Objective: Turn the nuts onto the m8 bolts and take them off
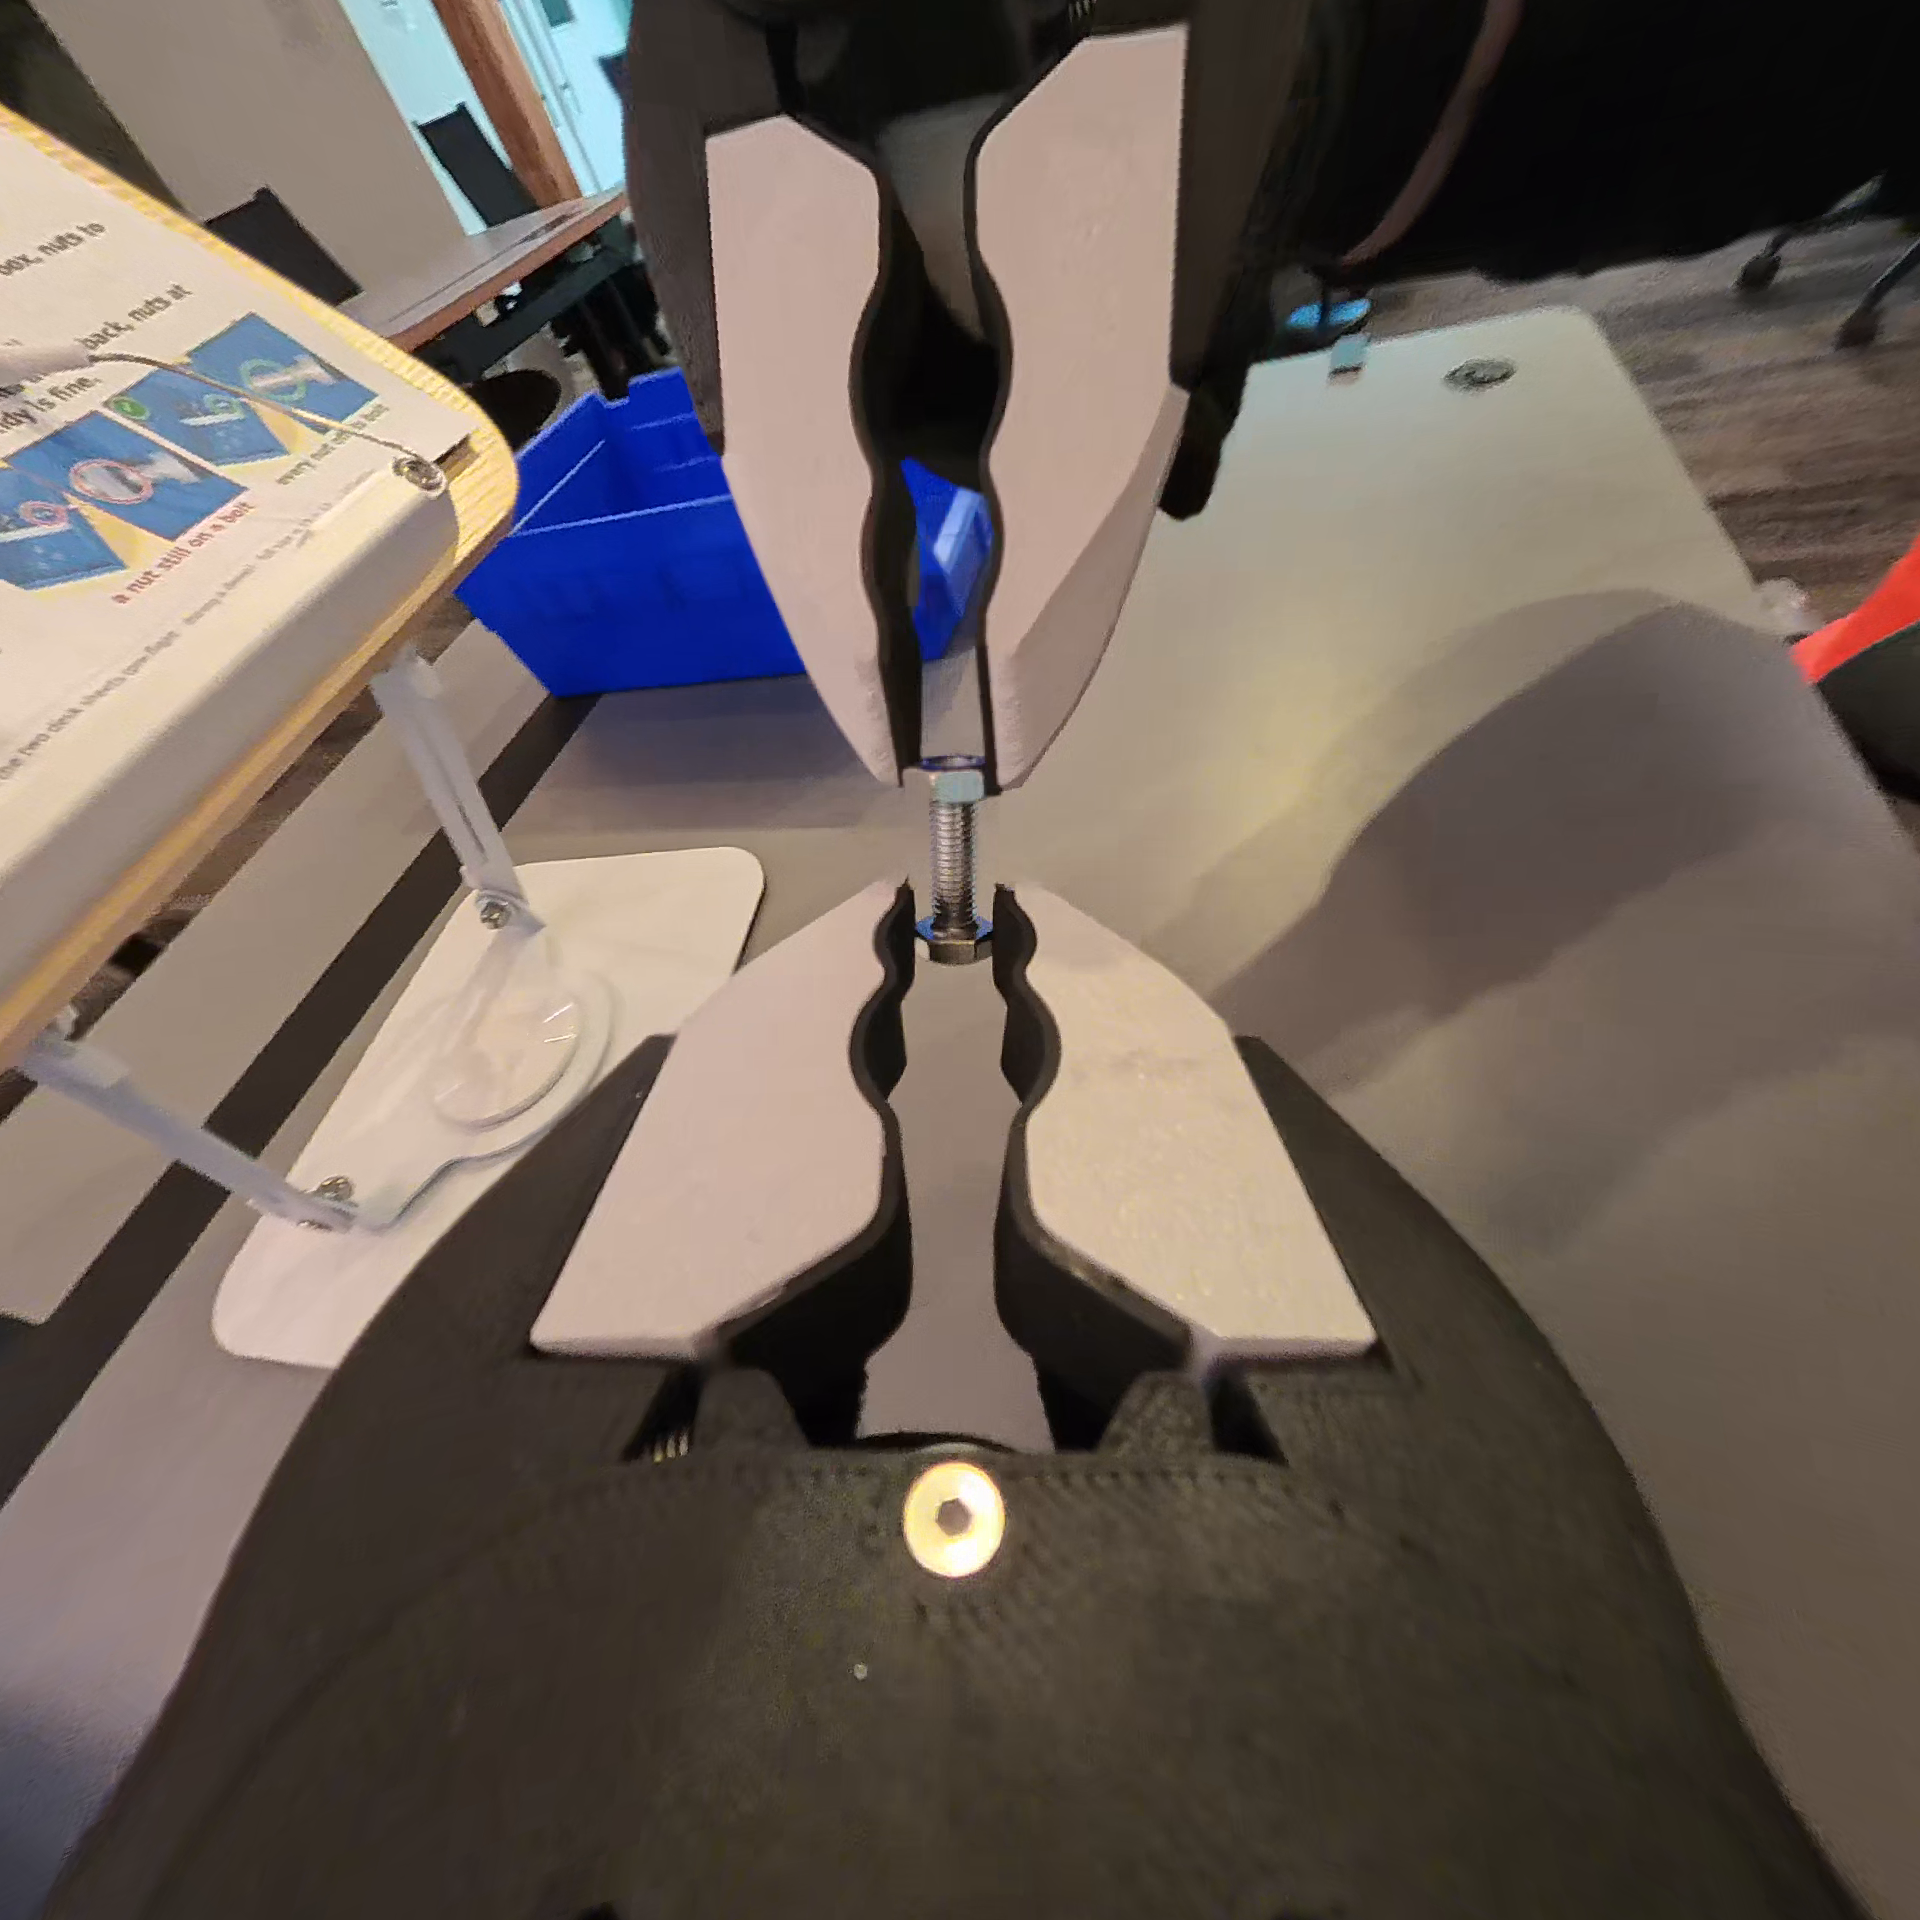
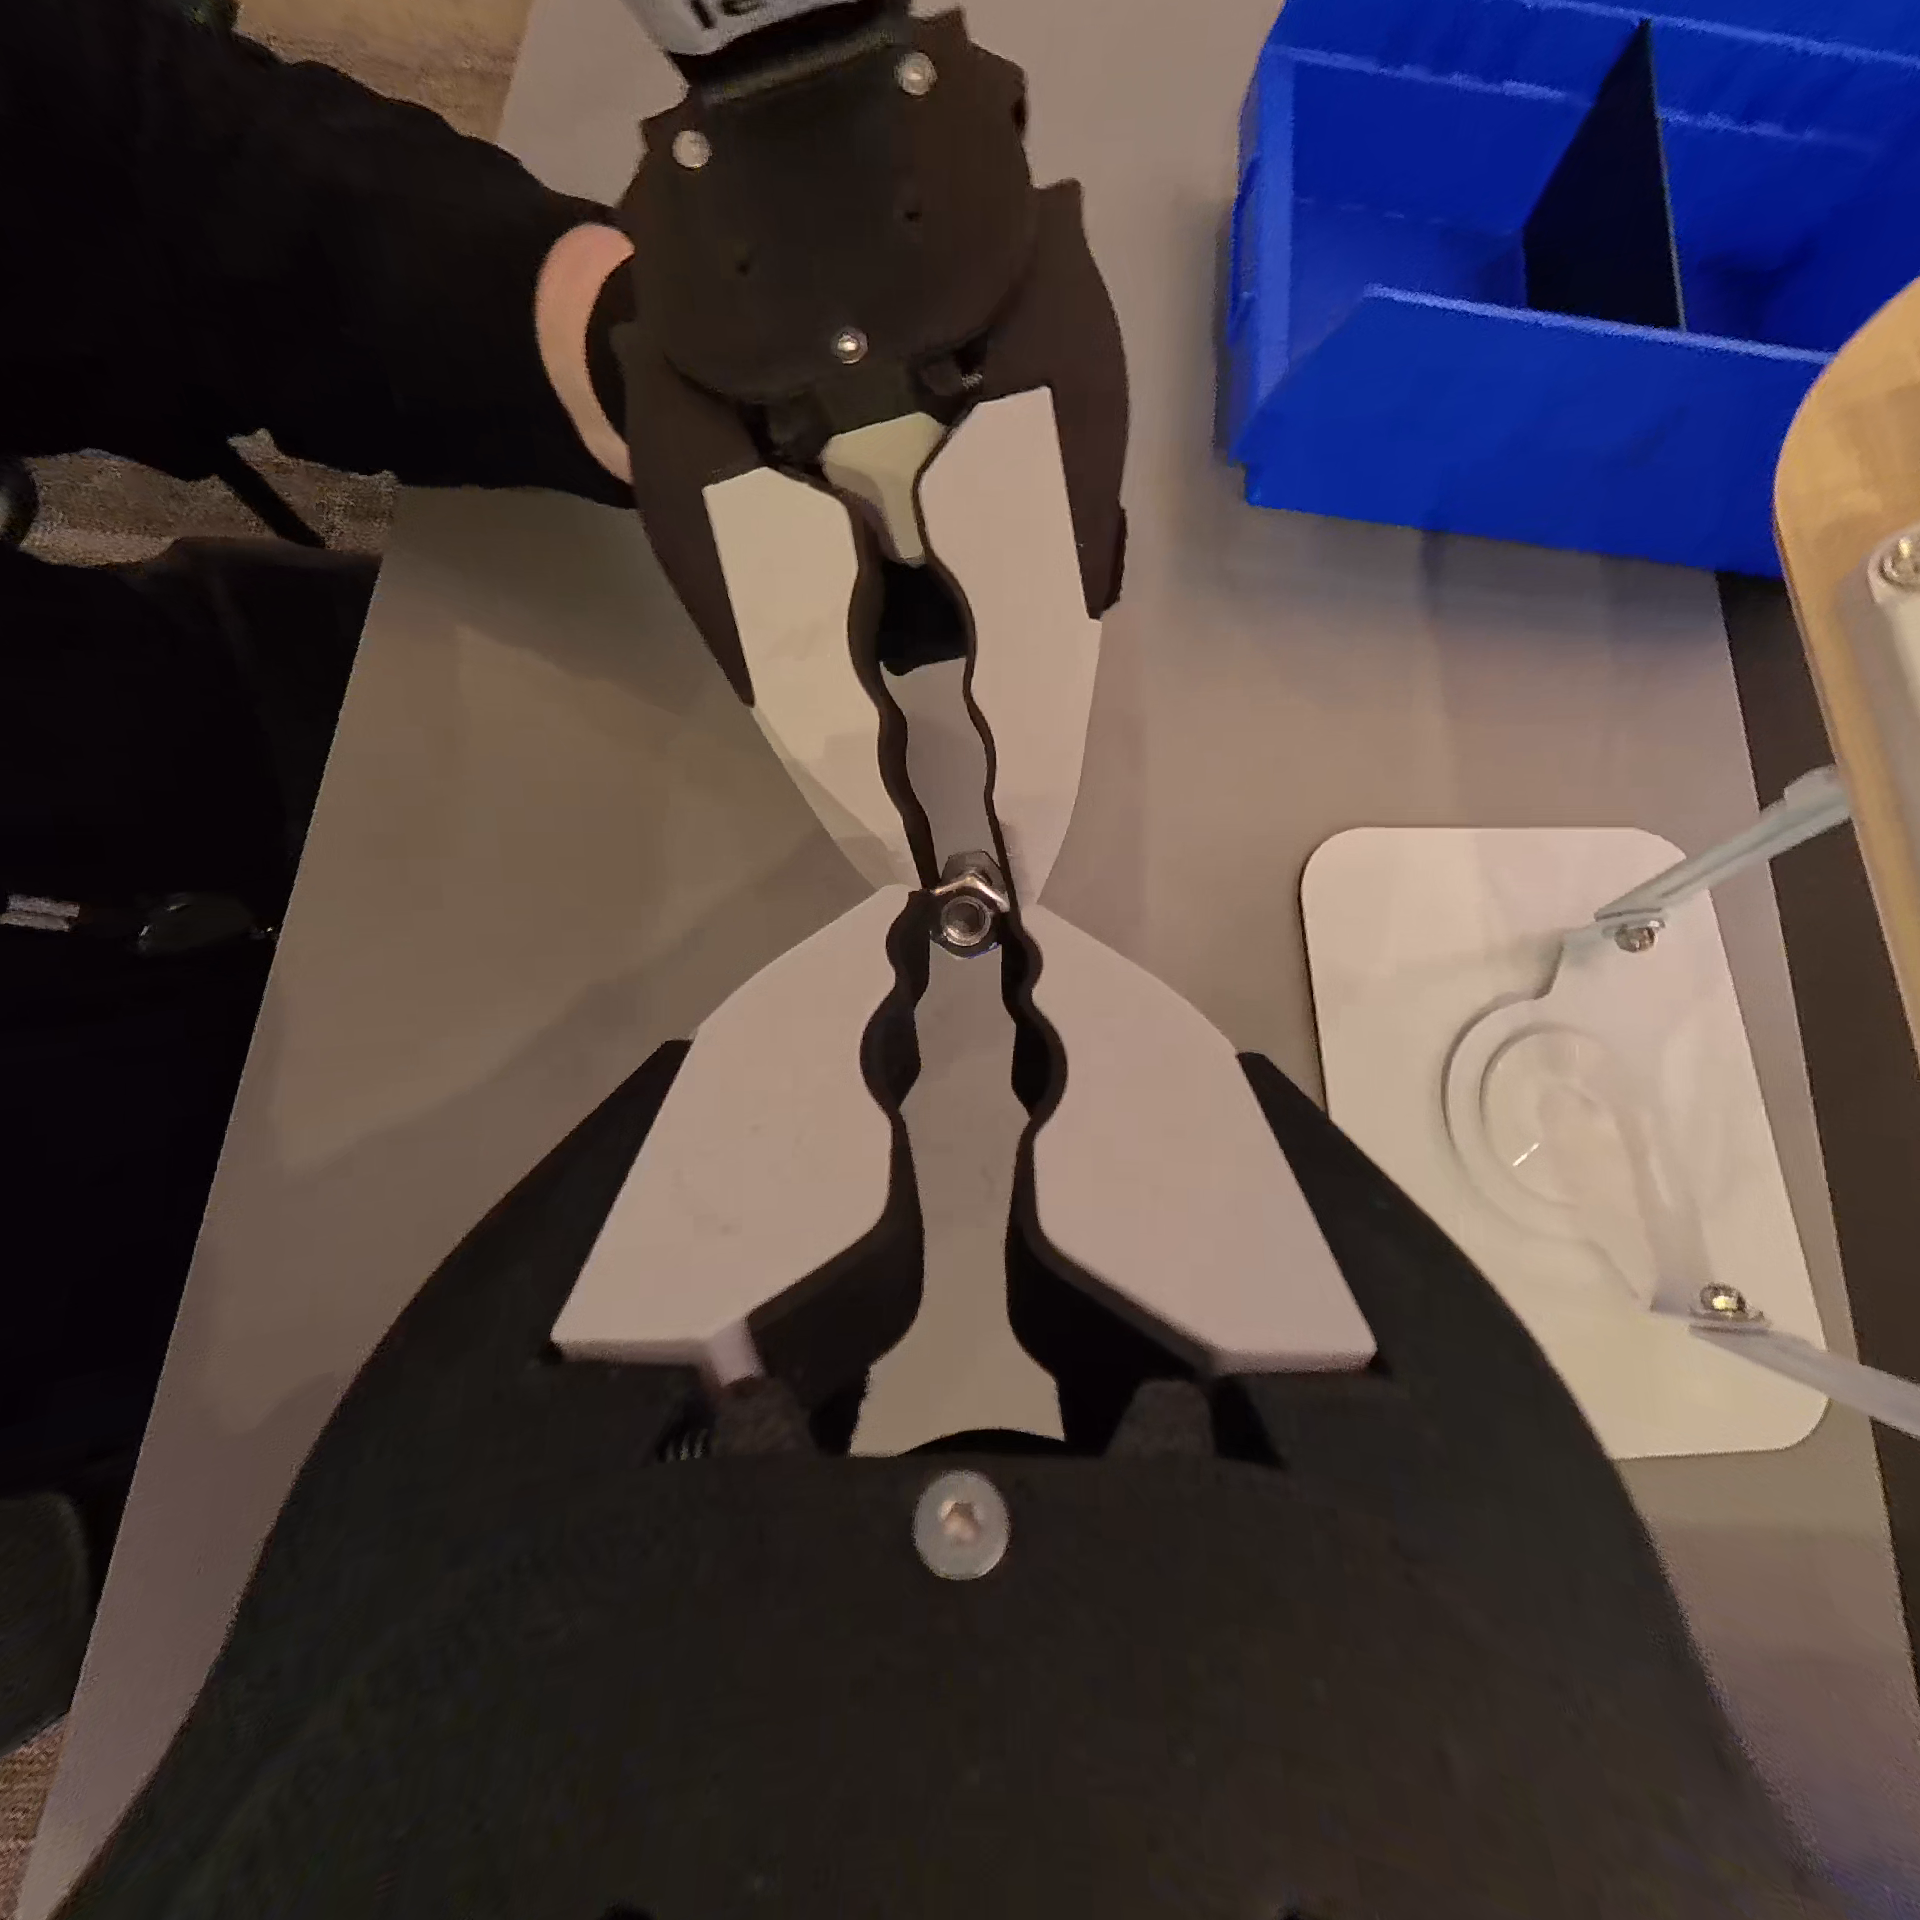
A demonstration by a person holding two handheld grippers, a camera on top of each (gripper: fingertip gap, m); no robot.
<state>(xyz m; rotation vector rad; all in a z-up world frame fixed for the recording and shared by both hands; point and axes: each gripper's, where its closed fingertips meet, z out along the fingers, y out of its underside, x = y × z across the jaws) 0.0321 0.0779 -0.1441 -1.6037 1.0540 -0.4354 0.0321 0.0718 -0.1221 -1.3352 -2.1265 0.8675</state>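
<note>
Left gripper (image 1: 954, 940) clamping the bolt head (image 1: 954, 943) to steady the M8 bolt (image 1: 950, 852) while right gripper (image 2: 961, 925) is gripping the hex nut (image 2: 961, 920) at its far end, in front of the blue bin (image 1: 644, 561), for turning

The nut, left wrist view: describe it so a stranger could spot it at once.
Before the blue bin, two grippers meet tip to tip over a threaded bolt. The nut is the silver hexagon at its far end, pinched by the right gripper; the near hexagon, in the left gripper, is the bolt's head.

A pale grey table (image 1: 1455, 540) stands on mottled carpet (image 1: 1766, 416), dark office chairs (image 1: 1829, 260) behind.
</note>
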